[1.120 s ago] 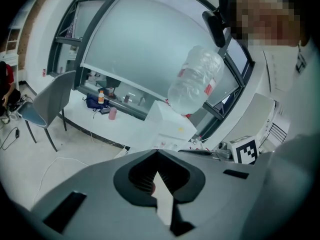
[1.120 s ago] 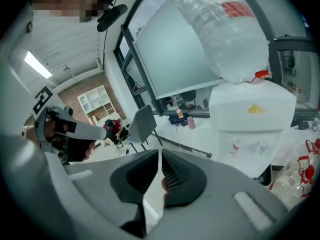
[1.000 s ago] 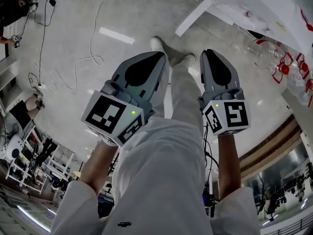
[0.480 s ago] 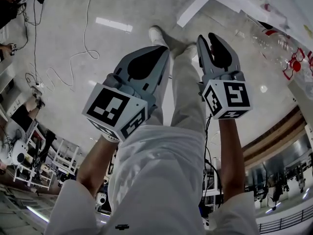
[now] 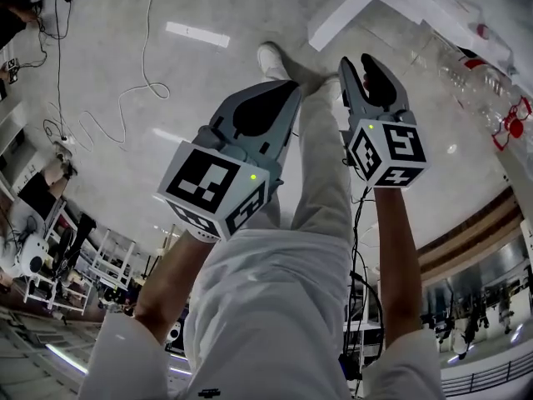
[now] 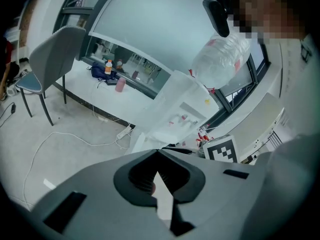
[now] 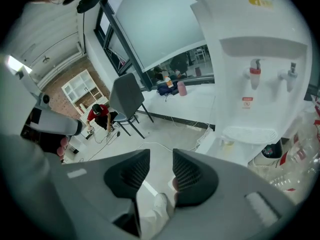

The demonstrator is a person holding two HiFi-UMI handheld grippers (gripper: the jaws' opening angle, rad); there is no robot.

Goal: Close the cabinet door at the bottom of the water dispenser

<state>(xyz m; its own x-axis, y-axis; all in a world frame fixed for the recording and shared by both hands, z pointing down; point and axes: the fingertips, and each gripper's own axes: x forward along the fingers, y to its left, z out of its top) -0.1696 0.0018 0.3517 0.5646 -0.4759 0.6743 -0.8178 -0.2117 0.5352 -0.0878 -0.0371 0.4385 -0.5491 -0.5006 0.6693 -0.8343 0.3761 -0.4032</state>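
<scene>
The white water dispenser (image 7: 260, 79) with its two taps stands to the right in the right gripper view, and it appears again in the left gripper view (image 6: 175, 109). A white panel (image 5: 350, 11), apparently its open bottom door, juts out over the floor. Both grippers hang over my legs, well short of the dispenser. My left gripper (image 5: 287, 86) (image 6: 158, 151) is shut with nothing in it. My right gripper (image 5: 356, 61) (image 7: 160, 156) has its jaws opening, with a clear gap and nothing between them.
Clear water bottles with red caps (image 5: 479, 82) lie by the dispenser's foot. A grey chair (image 7: 125, 96) stands further off. Cables (image 5: 141, 82) trail over the floor at the left. A person in red (image 7: 100, 116) crouches far back. My white shoe (image 5: 271, 57) is below the grippers.
The right gripper's jaws have gone from together to apart. Both grippers have sunk towards the floor, and the white panel has drifted up and right in the head view.
</scene>
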